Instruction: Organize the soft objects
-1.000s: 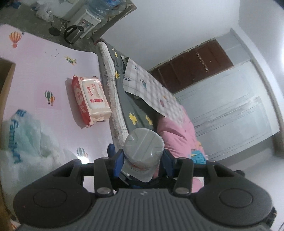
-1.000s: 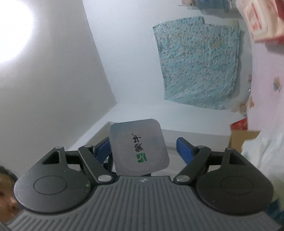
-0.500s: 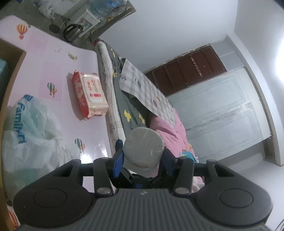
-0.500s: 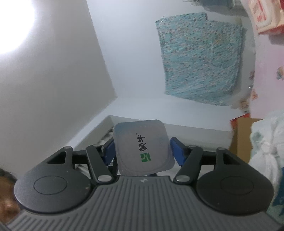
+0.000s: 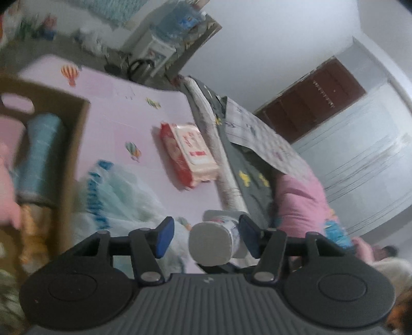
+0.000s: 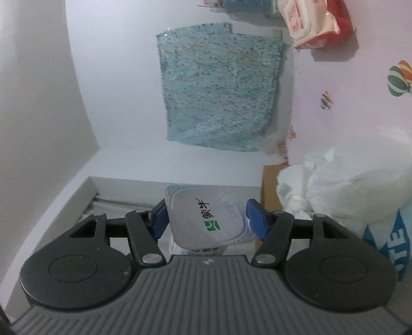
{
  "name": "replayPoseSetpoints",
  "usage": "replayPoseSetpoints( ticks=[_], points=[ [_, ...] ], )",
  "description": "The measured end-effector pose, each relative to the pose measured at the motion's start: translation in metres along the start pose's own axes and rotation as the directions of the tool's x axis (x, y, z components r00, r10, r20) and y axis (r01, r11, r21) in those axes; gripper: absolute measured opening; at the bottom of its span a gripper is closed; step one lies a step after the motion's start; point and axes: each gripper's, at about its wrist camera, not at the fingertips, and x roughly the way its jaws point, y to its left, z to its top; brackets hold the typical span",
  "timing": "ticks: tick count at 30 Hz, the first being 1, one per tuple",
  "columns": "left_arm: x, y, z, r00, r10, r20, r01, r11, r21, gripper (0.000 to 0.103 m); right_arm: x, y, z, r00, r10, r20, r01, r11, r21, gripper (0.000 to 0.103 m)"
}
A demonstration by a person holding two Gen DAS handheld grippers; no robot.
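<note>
A small yogurt cup (image 5: 213,242) with a grey base lies between the blue pads of my left gripper (image 5: 204,237), whose jaws stand wide apart, with a gap beside the left pad. My right gripper (image 6: 207,219) is shut on the same cup (image 6: 206,219), its foil lid with a green logo facing the camera. A red and white wet-wipe pack (image 5: 189,152) lies on the pink mat (image 5: 123,121); it also shows in the right wrist view (image 6: 314,23). A white and blue plastic bag (image 5: 116,190) lies left of the cup, and shows too in the right wrist view (image 6: 355,195).
A cardboard box (image 5: 69,144) at the left holds a blue roll (image 5: 41,154) and pink soft things. A bed (image 5: 247,159) with grey sheet and pink quilt (image 5: 301,206) borders the mat. A water dispenser (image 5: 154,49) stands at the back. A blue patterned cloth (image 6: 219,98) hangs on the wall.
My left gripper has opened off the cup and swung toward the box. My right gripper has closed on the cup from its lid end.
</note>
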Motion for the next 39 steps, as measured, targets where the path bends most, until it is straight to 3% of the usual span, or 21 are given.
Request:
replayPoseSetpoints(
  ticks=[3,6,9,12,13,14,15,18,21,24,29,31,33,36,38,39],
  points=[
    [-0.029,0.000,-0.002,0.996,0.071,0.062,-0.075,0.995,0.062,0.067,0.014,0.013,0.002,0.999,-0.014,-0.035,0.013,0.999,-0.042,0.063],
    [-0.068,0.009,-0.011,0.980,0.133,0.147,-0.146,0.986,0.081,0.073,0.033,0.031,0.003,0.996,-0.018,-0.090,0.009,0.996,-0.091,0.063],
    [-0.105,0.023,-0.024,0.949,0.213,0.231,-0.235,0.969,0.073,0.078,0.051,0.051,-0.004,0.984,-0.027,-0.177,0.004,0.992,-0.127,0.063],
    [-0.135,0.041,-0.040,0.907,0.296,0.299,-0.320,0.947,0.033,0.078,0.078,0.062,-0.019,0.955,-0.058,-0.291,0.015,0.989,-0.145,0.062],
    [-0.142,0.048,-0.045,0.895,0.318,0.313,-0.340,0.940,0.016,0.079,0.088,0.064,-0.024,0.942,-0.076,-0.327,0.027,0.988,-0.151,0.062],
    [-0.150,0.055,-0.050,0.883,0.338,0.326,-0.357,0.934,0.001,0.079,0.091,0.066,-0.030,0.929,-0.091,-0.359,0.037,0.987,-0.155,0.054],
    [-0.156,0.062,-0.054,0.872,0.356,0.336,-0.373,0.928,-0.013,0.079,0.103,0.066,-0.036,0.906,-0.089,-0.413,0.034,0.990,-0.139,0.023],
    [-0.167,0.083,-0.067,0.838,0.411,0.358,-0.422,0.905,-0.051,0.079,0.130,0.069,-0.054,0.843,-0.195,-0.501,0.114,0.976,-0.188,0.016],
    [-0.167,0.103,-0.076,0.821,0.451,0.350,-0.449,0.889,-0.093,0.079,0.155,0.067,-0.078,0.771,-0.317,-0.553,0.181,0.941,-0.287,0.015],
    [-0.170,0.123,-0.081,0.828,0.455,0.329,-0.439,0.890,-0.126,0.079,0.168,0.066,-0.095,0.727,-0.385,-0.569,0.216,0.914,-0.343,0.014],
    [-0.176,0.138,-0.086,0.831,0.443,0.336,-0.420,0.896,-0.143,0.079,0.168,0.076,-0.103,0.726,-0.419,-0.545,0.228,0.895,-0.384,0.017],
    [-0.176,0.139,-0.088,0.831,0.439,0.342,-0.418,0.898,-0.138,0.080,0.165,0.082,-0.105,0.718,-0.439,-0.540,0.238,0.884,-0.402,0.017],
    [-0.172,0.141,-0.091,0.826,0.446,0.343,-0.428,0.894,-0.132,0.082,0.165,0.088,-0.109,0.696,-0.464,-0.548,0.239,0.870,-0.432,0.019],
    [-0.167,0.142,-0.094,0.808,0.485,0.335,-0.474,0.872,-0.119,0.085,0.173,0.103,-0.121,0.635,-0.537,-0.556,0.234,0.819,-0.524,0.028],
    [-0.164,0.143,-0.095,0.788,0.520,0.329,-0.513,0.851,-0.115,0.087,0.188,0.110,-0.133,0.568,-0.606,-0.557,0.214,0.762,-0.611,0.039],
    [-0.164,0.143,-0.095,0.779,0.534,0.329,-0.529,0.841,-0.111,0.088,0.197,0.115,-0.141,0.522,-0.647,-0.556,0.192,0.725,-0.662,0.049]
  ],
)
